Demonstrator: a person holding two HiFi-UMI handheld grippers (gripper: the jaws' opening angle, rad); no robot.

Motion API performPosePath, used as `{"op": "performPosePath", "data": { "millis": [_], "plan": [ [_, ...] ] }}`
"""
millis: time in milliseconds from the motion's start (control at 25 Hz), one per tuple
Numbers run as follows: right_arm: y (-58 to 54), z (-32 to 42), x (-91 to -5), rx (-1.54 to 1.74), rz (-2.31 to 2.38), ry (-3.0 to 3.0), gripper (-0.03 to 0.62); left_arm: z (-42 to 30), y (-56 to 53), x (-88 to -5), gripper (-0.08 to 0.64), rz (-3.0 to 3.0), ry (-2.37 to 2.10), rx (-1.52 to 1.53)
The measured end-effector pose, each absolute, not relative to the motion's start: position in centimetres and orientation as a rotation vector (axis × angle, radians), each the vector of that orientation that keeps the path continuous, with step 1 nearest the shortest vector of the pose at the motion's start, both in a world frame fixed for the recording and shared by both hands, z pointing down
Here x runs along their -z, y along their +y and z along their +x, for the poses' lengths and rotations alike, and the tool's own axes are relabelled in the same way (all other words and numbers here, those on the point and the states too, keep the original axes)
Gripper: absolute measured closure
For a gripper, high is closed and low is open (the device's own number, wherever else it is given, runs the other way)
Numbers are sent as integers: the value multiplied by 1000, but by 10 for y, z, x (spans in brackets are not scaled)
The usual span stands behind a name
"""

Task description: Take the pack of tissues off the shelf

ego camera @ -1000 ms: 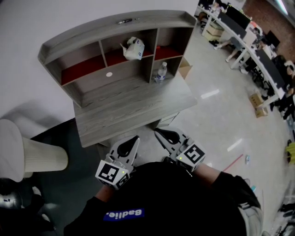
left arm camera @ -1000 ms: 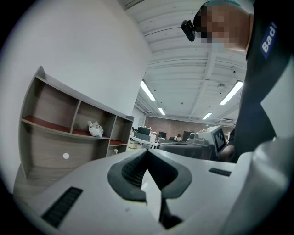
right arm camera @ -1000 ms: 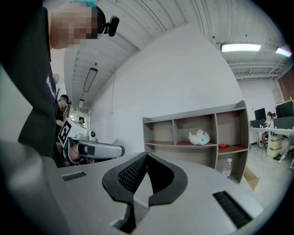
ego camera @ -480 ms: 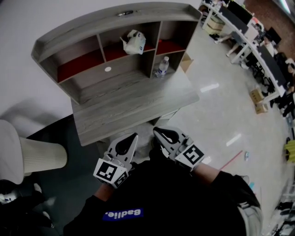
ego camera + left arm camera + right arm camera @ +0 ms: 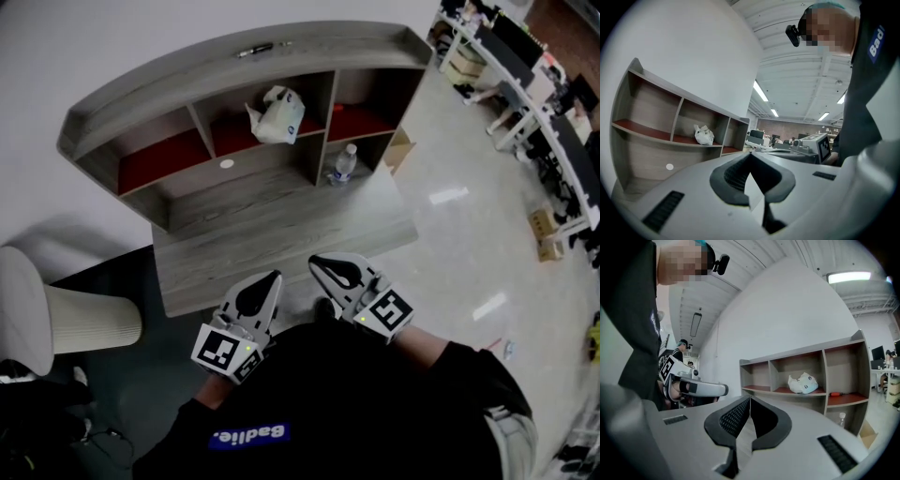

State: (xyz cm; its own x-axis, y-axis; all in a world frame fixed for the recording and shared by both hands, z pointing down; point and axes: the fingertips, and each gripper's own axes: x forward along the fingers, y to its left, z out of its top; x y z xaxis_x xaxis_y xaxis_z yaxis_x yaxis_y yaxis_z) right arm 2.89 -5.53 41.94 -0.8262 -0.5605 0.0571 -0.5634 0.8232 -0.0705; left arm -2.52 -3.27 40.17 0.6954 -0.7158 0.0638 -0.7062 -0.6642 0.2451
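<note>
The pack of tissues [image 5: 275, 115] is a crumpled white bundle with a blue mark, lying on the red shelf board in the middle compartment of the grey wooden shelf unit [image 5: 225, 66]. The same pack of tissues [image 5: 703, 135] shows small in the left gripper view, and the pack of tissues [image 5: 803, 383] in the right gripper view. My left gripper [image 5: 273, 278] and right gripper [image 5: 314, 263] are held close to my body, short of the desk's front edge, far from the pack. Both are shut with nothing between the jaws.
A clear water bottle [image 5: 344, 163] stands in the lower right compartment. A red-handled tool [image 5: 839, 393] lies on the right shelf board. A pen [image 5: 255, 50] rests on top of the unit. A white ribbed bin [image 5: 89, 322] is at left, a cardboard box [image 5: 401, 149] beside the desk.
The view has shifted slightly, so the shelf sits a little lower and further right in it. Both grippers have stayed shut near my body.
</note>
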Motion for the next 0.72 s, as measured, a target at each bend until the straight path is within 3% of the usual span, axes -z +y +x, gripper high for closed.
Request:
{"op": "performPosePath", "data": {
  "millis": [720],
  "plan": [
    [-178,46,-425,-121,791,-2977,561,-14,-132,-405,558,2548,-1321,70]
  ]
}}
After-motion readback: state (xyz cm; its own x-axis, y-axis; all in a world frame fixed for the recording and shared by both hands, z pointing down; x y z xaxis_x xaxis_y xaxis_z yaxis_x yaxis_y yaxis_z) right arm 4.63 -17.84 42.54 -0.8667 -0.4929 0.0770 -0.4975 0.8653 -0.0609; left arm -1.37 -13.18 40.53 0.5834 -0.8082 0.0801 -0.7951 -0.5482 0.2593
